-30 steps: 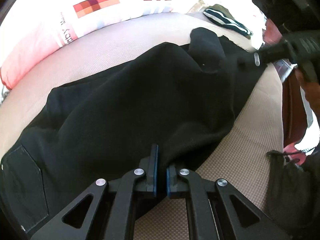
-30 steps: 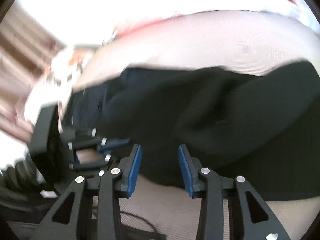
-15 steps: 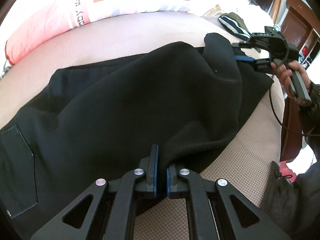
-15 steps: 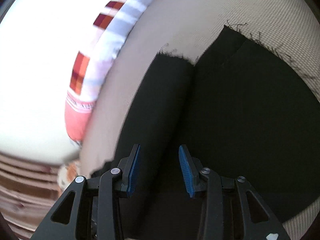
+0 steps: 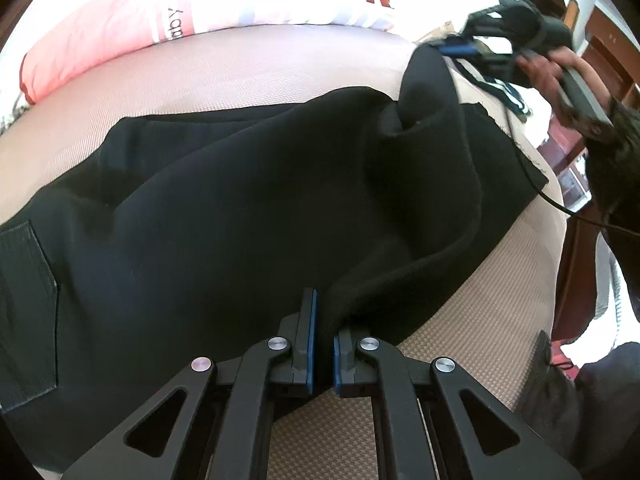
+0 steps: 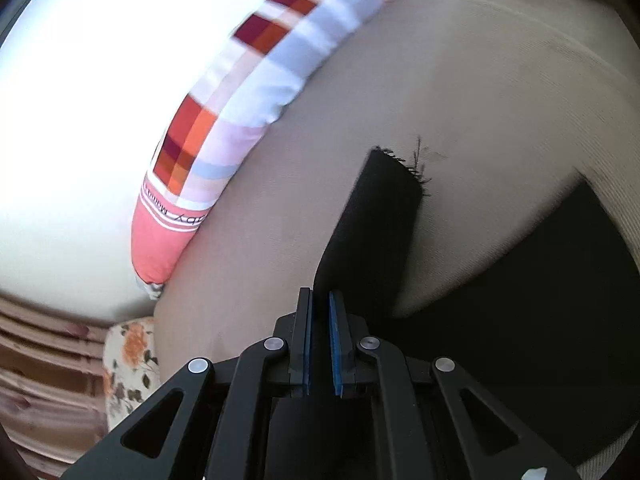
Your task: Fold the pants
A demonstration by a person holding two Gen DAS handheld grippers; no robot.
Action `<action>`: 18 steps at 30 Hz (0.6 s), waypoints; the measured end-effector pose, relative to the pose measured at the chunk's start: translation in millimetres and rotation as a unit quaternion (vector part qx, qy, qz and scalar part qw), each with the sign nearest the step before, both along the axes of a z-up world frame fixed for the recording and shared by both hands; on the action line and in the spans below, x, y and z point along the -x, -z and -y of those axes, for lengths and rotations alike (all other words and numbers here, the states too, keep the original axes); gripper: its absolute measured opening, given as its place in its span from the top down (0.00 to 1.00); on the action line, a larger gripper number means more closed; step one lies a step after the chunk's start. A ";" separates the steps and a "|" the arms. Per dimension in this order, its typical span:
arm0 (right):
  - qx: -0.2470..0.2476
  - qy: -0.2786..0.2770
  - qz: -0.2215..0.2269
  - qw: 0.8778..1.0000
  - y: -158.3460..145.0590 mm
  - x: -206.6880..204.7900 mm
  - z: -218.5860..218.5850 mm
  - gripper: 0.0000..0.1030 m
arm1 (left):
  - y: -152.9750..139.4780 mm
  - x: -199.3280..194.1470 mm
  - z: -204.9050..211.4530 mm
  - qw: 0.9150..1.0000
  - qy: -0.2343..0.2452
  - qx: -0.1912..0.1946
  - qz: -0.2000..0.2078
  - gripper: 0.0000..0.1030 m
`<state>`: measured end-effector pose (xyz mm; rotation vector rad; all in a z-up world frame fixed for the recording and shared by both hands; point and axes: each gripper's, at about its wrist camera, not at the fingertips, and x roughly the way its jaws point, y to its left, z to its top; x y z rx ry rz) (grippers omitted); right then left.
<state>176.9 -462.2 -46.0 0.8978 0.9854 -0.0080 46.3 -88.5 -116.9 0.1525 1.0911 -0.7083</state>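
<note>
Black pants (image 5: 240, 208) lie spread over a beige woven mat (image 5: 248, 68), back pocket (image 5: 28, 300) at the left. My left gripper (image 5: 324, 316) is shut on a raised fold at the near edge of the pants. Far right, a hand (image 5: 548, 68) holds my right gripper (image 5: 456, 49), which lifts the tip of one leg off the mat. In the right wrist view, the right gripper (image 6: 320, 312) has its jaws closing on that leg (image 6: 380, 220), with the cloth pinched between the blue pads and the frayed hem (image 6: 400, 160) hanging ahead.
A long pink and white pillow (image 5: 160, 12) with coloured squares runs along the mat's far side, also in the right wrist view as the pillow (image 6: 248, 88). A dark striped garment (image 5: 504, 96) lies beyond the leg end. Dark wooden furniture (image 5: 600, 48) stands at the right.
The right gripper went from open over the leg to closed on it, and has raised the leg end. The left gripper kept its grip and rolled slightly.
</note>
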 end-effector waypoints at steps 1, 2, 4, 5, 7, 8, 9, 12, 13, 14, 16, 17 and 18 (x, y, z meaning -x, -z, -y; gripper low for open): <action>-0.001 -0.011 -0.004 1.000 2.1 -12.9 -6.7 0.89 | 0.2 -0.5 -0.9 1.000 -0.003 0.003 -0.002 0.93; -0.005 -0.020 -0.004 1.000 4.4 -22.8 -12.4 0.88 | 0.4 -1.7 -1.9 1.000 -0.005 0.005 -0.004 0.93; -0.015 -0.044 0.005 0.999 8.8 -41.7 -24.5 0.83 | 1.0 -2.9 -4.5 1.000 -0.011 0.011 -0.009 0.93; -0.009 -0.061 0.004 0.998 10.2 -50.3 -32.4 0.80 | 1.2 -3.6 -5.5 1.000 -0.014 0.014 -0.011 0.93; 0.009 -0.078 0.010 0.997 9.0 -52.3 -39.6 0.77 | 1.9 -4.7 -7.3 0.999 -0.019 0.019 -0.017 0.93; 0.009 -0.081 0.017 0.996 7.7 -50.0 -40.0 0.77 | 2.0 -4.6 -7.4 0.999 -0.020 0.020 -0.018 0.93; 0.001 -0.081 0.027 0.996 5.7 -45.7 -37.6 0.77 | 2.1 -3.8 -7.6 0.999 -0.020 0.021 -0.017 0.93; -0.015 -0.051 0.037 0.998 4.5 -24.4 -15.6 0.77 | 3.0 -4.5 -8.7 0.999 -0.021 0.026 -0.021 0.93; -0.015 -0.033 0.035 0.999 6.7 -15.2 -4.1 0.77 | 3.3 -5.7 -9.4 0.999 -0.022 0.028 -0.023 0.93; -0.013 -0.020 0.029 0.999 9.9 -7.9 5.2 0.77 | 3.8 -6.2 -10.4 0.999 -0.023 0.032 -0.025 0.93; -0.016 0.008 0.007 1.000 23.5 7.0 25.2 0.77 | 4.4 -6.4 -11.6 0.999 -0.023 0.035 -0.028 0.93; -0.021 0.018 -0.004 1.000 31.4 13.1 32.9 0.77 | 4.8 -6.9 -13.0 0.999 -0.024 0.037 -0.028 0.93; -0.026 0.026 -0.013 0.999 38.6 17.9 38.8 0.77 | 4.8 -6.8 -13.2 0.999 -0.023 0.037 -0.029 0.93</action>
